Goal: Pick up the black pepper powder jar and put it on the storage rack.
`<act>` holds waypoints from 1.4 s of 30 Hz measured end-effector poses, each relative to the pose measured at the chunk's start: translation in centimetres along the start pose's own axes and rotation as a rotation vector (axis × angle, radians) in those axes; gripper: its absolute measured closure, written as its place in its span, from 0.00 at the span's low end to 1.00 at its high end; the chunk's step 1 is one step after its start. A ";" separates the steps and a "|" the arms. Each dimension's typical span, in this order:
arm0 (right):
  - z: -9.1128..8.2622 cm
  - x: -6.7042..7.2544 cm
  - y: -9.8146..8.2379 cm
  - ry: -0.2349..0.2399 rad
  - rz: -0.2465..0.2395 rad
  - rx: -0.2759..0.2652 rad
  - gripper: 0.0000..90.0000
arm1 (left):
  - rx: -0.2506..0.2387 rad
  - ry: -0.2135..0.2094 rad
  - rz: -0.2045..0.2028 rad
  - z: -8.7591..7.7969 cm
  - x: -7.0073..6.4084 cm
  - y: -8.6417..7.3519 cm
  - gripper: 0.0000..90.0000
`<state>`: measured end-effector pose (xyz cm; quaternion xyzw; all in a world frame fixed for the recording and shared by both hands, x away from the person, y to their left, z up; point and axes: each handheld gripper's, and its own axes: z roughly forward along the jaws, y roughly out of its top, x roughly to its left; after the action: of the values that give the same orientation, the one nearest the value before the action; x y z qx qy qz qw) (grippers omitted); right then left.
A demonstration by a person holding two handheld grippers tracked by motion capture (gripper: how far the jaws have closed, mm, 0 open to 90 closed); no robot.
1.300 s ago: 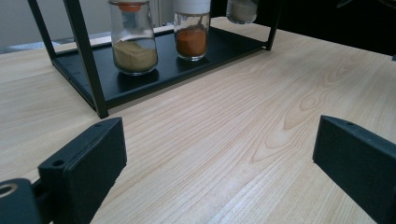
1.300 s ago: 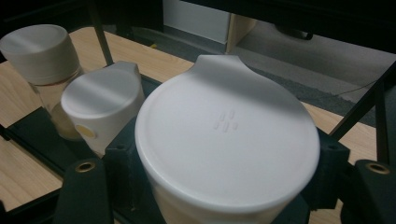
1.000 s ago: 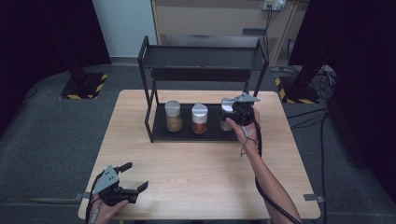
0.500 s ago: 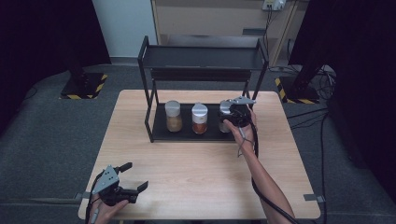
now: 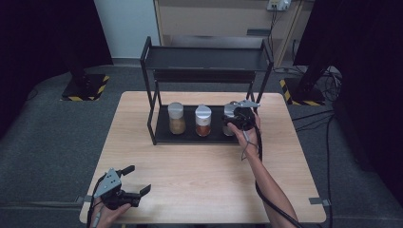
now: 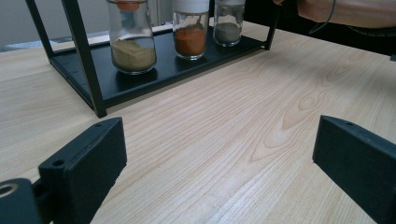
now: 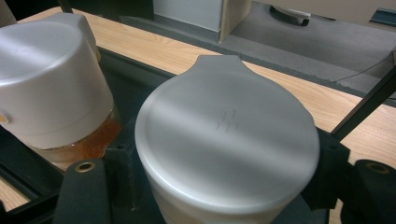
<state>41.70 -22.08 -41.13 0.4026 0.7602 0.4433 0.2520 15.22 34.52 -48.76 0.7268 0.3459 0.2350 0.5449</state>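
Right tongs (image 5: 236, 115) are down at the rack's lower shelf (image 6: 154, 77), clamped on the right-hand jar (image 7: 229, 144) — the right gripper view looks straight onto its grey lid, with a black pad pressed in on either side of the cap. That's as tight as these jaws go around a cap this wide, so I'd call it a firm hold. The jar stands at the right end of the shelf, upright, with grey powder (image 6: 227, 33) in its glass as seen from the left gripper view.

Why grip at the cap? Likely because the upper shelf (image 5: 206, 59) hangs over the row and the neighbours stand near, so the lid is the easiest part to reach from the front. The middle jar (image 5: 203, 120), with orange-red spice, stands just beside it; the jar with tan powder (image 5: 176, 118) holds the left spot. Three in a neat line.

Left tongs (image 5: 133, 180) — spread wide, nothing between them, parked over the near left corner of the bench (image 5: 199, 171), well apart from the rack. Looks like a waiting hand, kept clear so the right has room to work.
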 end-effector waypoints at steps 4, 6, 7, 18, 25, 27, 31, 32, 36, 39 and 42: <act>0.0 0.0 -0.1 -0.002 -0.002 -0.001 0.34 | 0.000 0.000 0.000 0.0 0.0 0.0 0.02; 0.0 -0.1 -0.2 0.000 0.000 -0.002 0.34 | 0.000 0.000 0.001 0.0 0.0 0.0 0.02; -0.1 -0.1 -0.2 0.001 0.000 -0.004 0.34 | 0.000 0.000 0.000 0.0 0.0 0.0 0.02; -0.2 -0.2 -1.1 0.001 0.004 -0.030 0.34 | 0.002 -0.001 0.003 0.0 0.0 0.0 0.02; -0.3 -0.1 -1.5 0.002 0.007 -0.042 0.34 | 0.001 -0.001 0.003 0.0 -0.1 0.0 0.02; -0.3 -0.1 -1.6 0.002 0.007 -0.043 0.31 | -0.001 -0.001 0.001 0.0 -0.1 0.0 0.02; -0.6 -0.1 -1.6 0.000 0.017 -0.057 0.23 | -0.001 -0.001 0.002 0.0 -0.1 0.0 0.02; -0.7 0.0 -1.5 0.000 0.015 -0.064 0.21 | -0.001 -0.001 0.002 0.0 -0.1 0.0 0.02; -1.3 0.1 -1.0 0.003 -0.001 -0.081 0.17 | -0.002 -0.001 0.002 0.0 -0.1 0.0 0.02; -1.9 0.1 -0.5 0.009 -0.012 -0.098 0.13 | -0.001 0.000 0.003 0.0 -0.1 0.0 0.02; -2.6 0.1 -0.1 0.014 -0.014 -0.108 0.11 | -0.002 0.000 0.001 0.0 -0.1 0.0 0.02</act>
<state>39.68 -23.21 -39.96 0.3800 0.7395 0.4850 0.2711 15.19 34.44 -48.74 0.7264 0.3452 0.2356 0.5457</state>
